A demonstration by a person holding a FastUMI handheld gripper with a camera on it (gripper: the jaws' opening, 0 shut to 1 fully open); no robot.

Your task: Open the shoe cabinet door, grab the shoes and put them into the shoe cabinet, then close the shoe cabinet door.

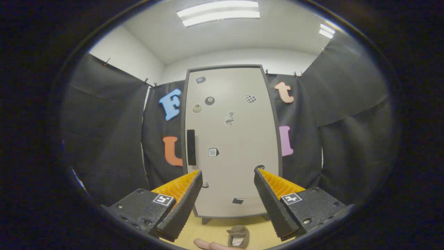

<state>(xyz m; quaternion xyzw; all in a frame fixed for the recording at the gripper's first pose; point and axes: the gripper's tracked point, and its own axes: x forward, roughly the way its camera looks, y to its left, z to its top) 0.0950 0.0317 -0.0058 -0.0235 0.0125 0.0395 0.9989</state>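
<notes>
In the gripper view, our gripper [227, 180] gapes wide, holding nothing. Beyond its fingers stands the tall pale-grey shoe cabinet [230, 139], door shut, black bar handle [191, 147] untouched. A brown shoe [238, 236] lies on the floor below; every step remains.

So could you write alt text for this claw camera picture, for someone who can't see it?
An open claw, holding nothing, faces a tall light-grey shoe cabinet with closed, sticker-dotted door and black vertical handle. A brown shoe lies on the wooden floor below, between the fingers.
</notes>
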